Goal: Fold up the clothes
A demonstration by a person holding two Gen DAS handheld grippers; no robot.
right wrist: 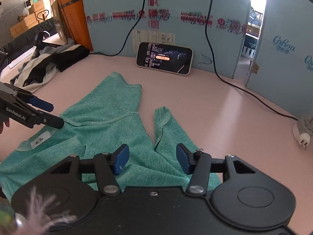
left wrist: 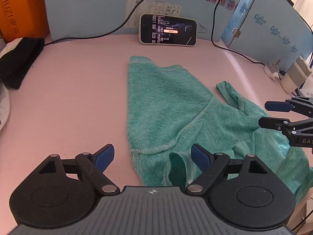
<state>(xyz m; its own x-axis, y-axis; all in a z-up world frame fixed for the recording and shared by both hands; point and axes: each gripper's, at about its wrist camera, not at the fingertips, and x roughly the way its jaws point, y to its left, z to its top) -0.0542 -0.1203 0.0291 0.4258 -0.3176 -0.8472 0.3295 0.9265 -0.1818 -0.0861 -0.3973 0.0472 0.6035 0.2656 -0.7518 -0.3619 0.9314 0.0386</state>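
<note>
The fold is judged to be partly done. The green garment [left wrist: 176, 105] lies on the pink table [left wrist: 78, 90], near the front edge and in front of the phone [left wrist: 168, 29]. One sleeve is seen laid over the body along a stitched seam, while the other sleeve [right wrist: 163, 121] is still spread out to the side, and the part nearest the camera is rumpled. A further fold of that sleeve and of the body is judged to be left.

Going left to right in the left wrist view: an orange box [left wrist: 21, 9] and a heap of dark and pale clothes [left wrist: 19, 62] are seen at the far left, well apart from the garment. The left gripper [left wrist: 152, 156] is held released, its blue pads wide apart over the garment's near edge, nothing pinched. The phone is propped against the blue panel [left wrist: 93, 11], with cables [left wrist: 230, 47] trailing along the back. The right gripper [right wrist: 152, 159] is held over the cloth with its pads apart and nothing pressed between them. A white plug adapter [right wrist: 303, 133] rests at the far right.

Nothing is seen to block the garment; only the cables and the phone are near.
</note>
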